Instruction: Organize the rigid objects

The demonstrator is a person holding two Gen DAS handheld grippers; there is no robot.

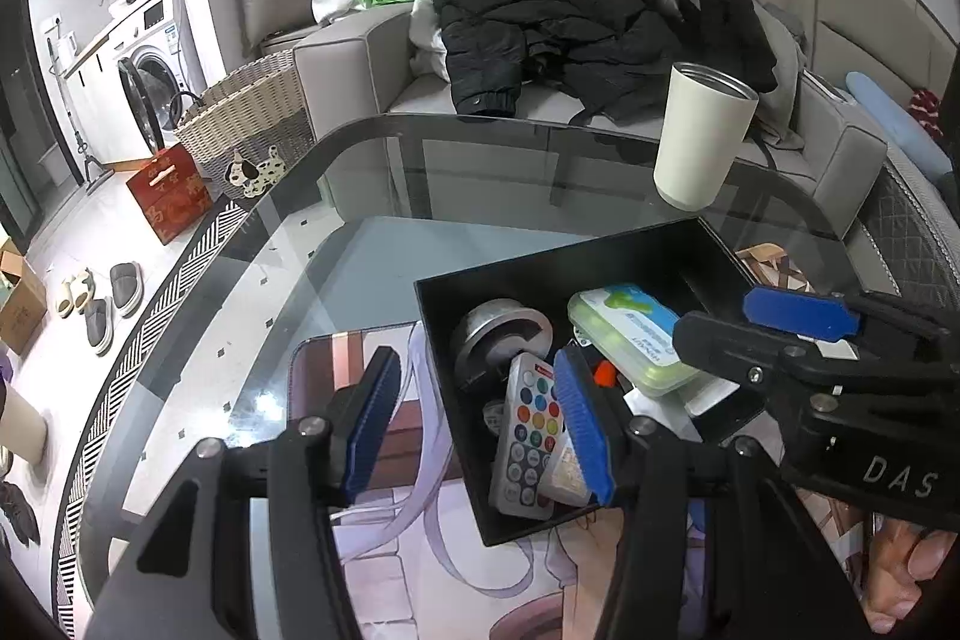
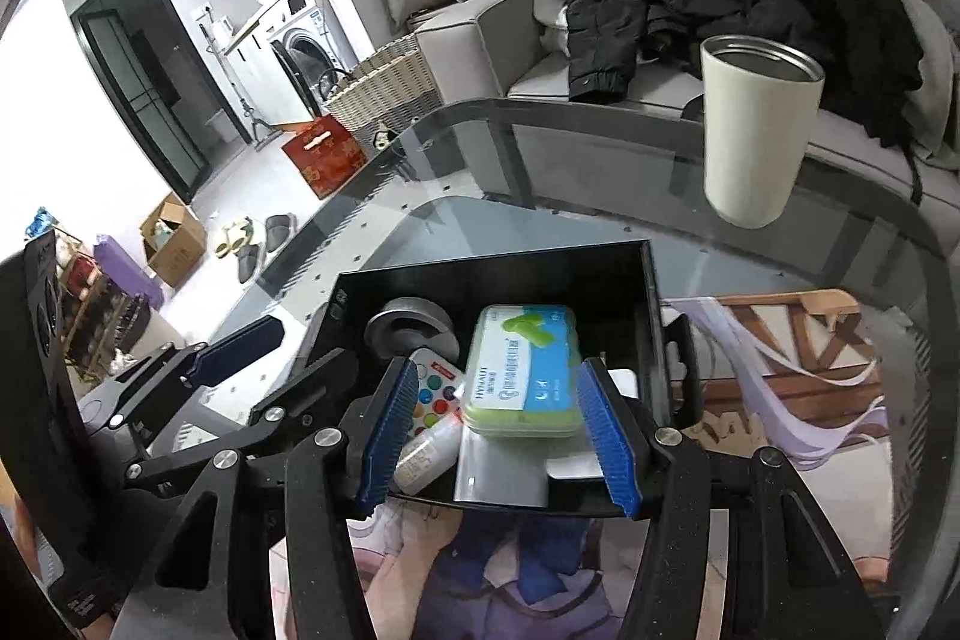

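The left gripper [image 1: 480,418] points steeply downward with its jaws standing apart and nothing pressed between the blue pads [image 1: 585,424]; the right gripper [image 2: 498,436] tilts down at a similar slant, its jaws likewise parted and gripping nothing; the two sit close side by side, each showing in the other's view; a person's fingers [image 1: 912,568] show at the left view's lower right.

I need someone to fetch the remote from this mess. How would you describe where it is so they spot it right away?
On the glass table sits an open black box full of small items. The remote leans in its near-left part, below a round metal piece and left of a green and blue case. It alone is a slim white slab covered in coloured round buttons.
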